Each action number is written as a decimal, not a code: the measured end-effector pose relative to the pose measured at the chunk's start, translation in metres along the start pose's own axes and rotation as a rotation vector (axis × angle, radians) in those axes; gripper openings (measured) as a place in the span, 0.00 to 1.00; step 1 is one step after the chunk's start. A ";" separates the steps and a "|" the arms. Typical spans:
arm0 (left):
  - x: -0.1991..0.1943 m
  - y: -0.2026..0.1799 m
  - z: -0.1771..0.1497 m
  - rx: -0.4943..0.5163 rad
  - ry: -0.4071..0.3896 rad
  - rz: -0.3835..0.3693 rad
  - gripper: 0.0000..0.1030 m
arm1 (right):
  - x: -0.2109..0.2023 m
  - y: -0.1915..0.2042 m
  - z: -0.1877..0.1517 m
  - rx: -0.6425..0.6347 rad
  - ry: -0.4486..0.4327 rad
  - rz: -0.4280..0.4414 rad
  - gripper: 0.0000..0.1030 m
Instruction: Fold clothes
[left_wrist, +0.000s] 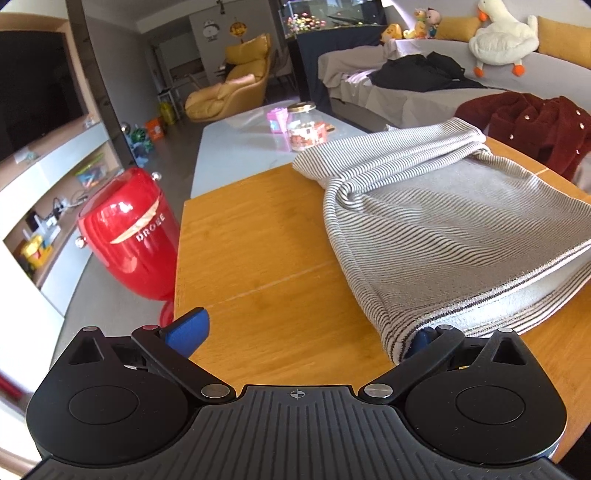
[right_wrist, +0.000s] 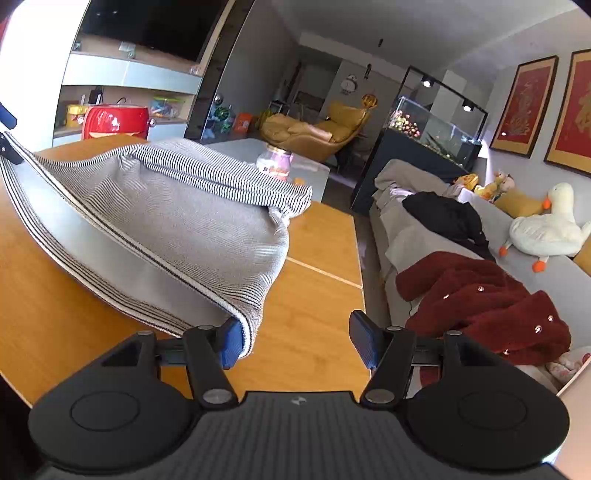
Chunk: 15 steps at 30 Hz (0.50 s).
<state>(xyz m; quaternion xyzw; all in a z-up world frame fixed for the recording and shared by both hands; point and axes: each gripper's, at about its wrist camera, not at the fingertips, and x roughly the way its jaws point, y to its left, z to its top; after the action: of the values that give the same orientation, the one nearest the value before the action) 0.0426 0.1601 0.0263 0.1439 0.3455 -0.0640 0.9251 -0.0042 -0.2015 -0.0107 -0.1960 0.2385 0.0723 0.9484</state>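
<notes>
A grey-and-white striped garment (left_wrist: 443, 221) lies bunched on the wooden table (left_wrist: 258, 240), its banded hem toward me. My left gripper (left_wrist: 303, 338) is open at the hem's left corner. The cloth drapes over the right blue fingertip (left_wrist: 417, 341), while the left one is bare. In the right wrist view the garment (right_wrist: 166, 221) sags between both tools. My right gripper (right_wrist: 295, 341) is open too, with the hem's right corner hanging against its left pad (right_wrist: 229, 343). Nothing is pinched between either pair of pads. Part of the left gripper's finger (right_wrist: 7, 147) shows at the hem's far end.
A glossy red container (left_wrist: 129, 236) stands on the floor left of the table. Beyond the table sits a glass jar (left_wrist: 304, 127) on a pale low table. On the grey sofa at the right lie a dark red coat (right_wrist: 480, 306), a black garment (right_wrist: 447, 218) and a goose plush (right_wrist: 550, 229).
</notes>
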 end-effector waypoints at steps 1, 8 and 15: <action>-0.002 -0.004 -0.005 0.009 0.011 -0.011 1.00 | -0.002 -0.001 -0.004 -0.001 0.004 0.034 0.58; -0.026 -0.005 -0.022 0.028 0.045 -0.284 1.00 | -0.027 -0.004 0.002 0.007 -0.024 0.232 0.69; 0.003 0.005 0.037 -0.157 -0.046 -0.392 1.00 | 0.004 -0.021 0.052 0.164 -0.080 0.382 0.80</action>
<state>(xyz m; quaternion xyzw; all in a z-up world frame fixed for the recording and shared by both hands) 0.0686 0.1538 0.0522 -0.0003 0.3497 -0.2190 0.9109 0.0265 -0.1990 0.0367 -0.0662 0.2385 0.2387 0.9390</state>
